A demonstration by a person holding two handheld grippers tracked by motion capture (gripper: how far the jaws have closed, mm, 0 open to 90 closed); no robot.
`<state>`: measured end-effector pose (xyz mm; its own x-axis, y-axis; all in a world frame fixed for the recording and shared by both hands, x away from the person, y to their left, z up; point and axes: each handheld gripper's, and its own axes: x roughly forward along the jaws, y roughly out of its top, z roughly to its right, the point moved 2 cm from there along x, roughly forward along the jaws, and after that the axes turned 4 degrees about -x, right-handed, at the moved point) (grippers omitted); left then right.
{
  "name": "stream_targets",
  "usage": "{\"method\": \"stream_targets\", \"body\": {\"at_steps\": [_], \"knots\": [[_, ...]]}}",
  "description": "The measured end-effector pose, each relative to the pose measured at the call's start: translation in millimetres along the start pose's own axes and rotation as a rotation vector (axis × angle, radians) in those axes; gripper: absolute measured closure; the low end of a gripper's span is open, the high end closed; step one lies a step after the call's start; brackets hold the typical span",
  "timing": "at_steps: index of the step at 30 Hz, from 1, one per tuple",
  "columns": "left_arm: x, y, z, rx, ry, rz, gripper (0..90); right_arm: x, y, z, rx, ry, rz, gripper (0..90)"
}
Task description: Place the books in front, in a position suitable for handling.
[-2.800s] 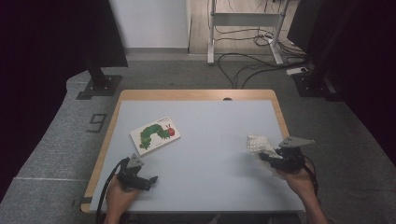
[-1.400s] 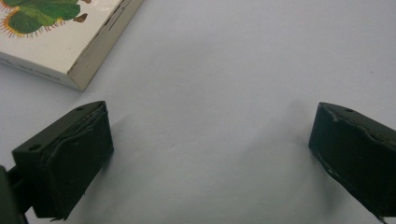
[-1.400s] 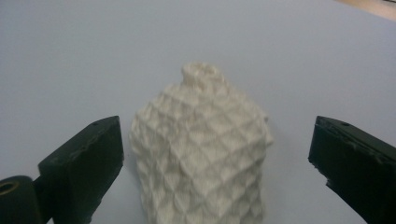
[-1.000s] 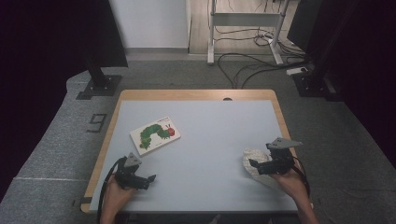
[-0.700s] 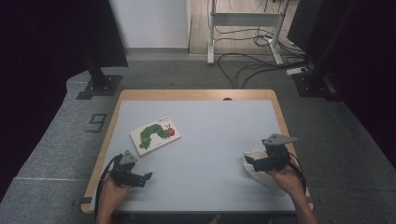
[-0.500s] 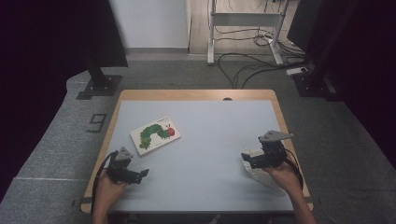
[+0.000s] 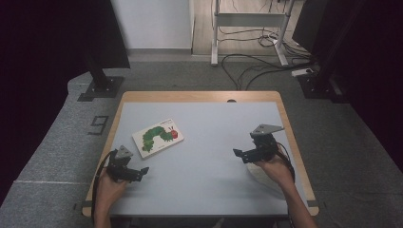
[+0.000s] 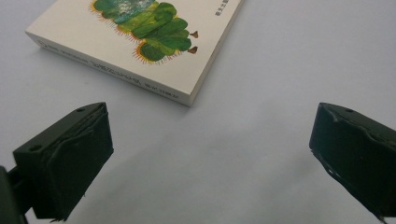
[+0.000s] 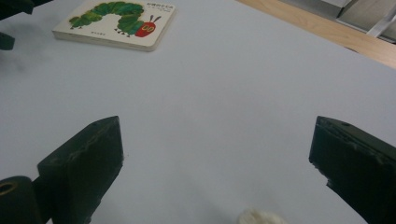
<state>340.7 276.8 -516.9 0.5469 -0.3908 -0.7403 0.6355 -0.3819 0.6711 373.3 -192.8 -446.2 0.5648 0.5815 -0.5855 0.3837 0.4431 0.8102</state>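
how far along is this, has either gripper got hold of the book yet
Not yet. The book lies closed and flat on the table, with nothing touching it. In hand: the left gripper is open and pointed at the book's near corner, still short of it. The right gripper is open too, over bare table, with a white cloth under that hand. Left: closing in and gripping the book.

Setting: a lab or recording studio, not a home. A wood-edged table (image 7: 290,142) with a pale grey top stands alone on grey carpet tiles. Black curtains (image 7: 43,42) hang to the left and right of the table. Behind the table, loose cables (image 7: 256,61) run across the floor past a metal frame stand (image 7: 247,23). Left of the table, a black base plate (image 7: 100,89) and a floor marking "9" (image 7: 99,125).
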Motion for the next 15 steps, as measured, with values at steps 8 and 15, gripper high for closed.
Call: {"method": "stream_targets", "body": {"at_steps": [8,15], "knots": [[1.1,-0.1,-3.9,0.003,0.004,0.004,0.0,25.8,12.9,-2.6,0.002,0.027,0.01,2.6],[2.0,1.9,-8.1,0.008,-0.003,0.006,0.0,50.4,22.1,-8.5,-0.021,0.038,0.018,2.6]]}}
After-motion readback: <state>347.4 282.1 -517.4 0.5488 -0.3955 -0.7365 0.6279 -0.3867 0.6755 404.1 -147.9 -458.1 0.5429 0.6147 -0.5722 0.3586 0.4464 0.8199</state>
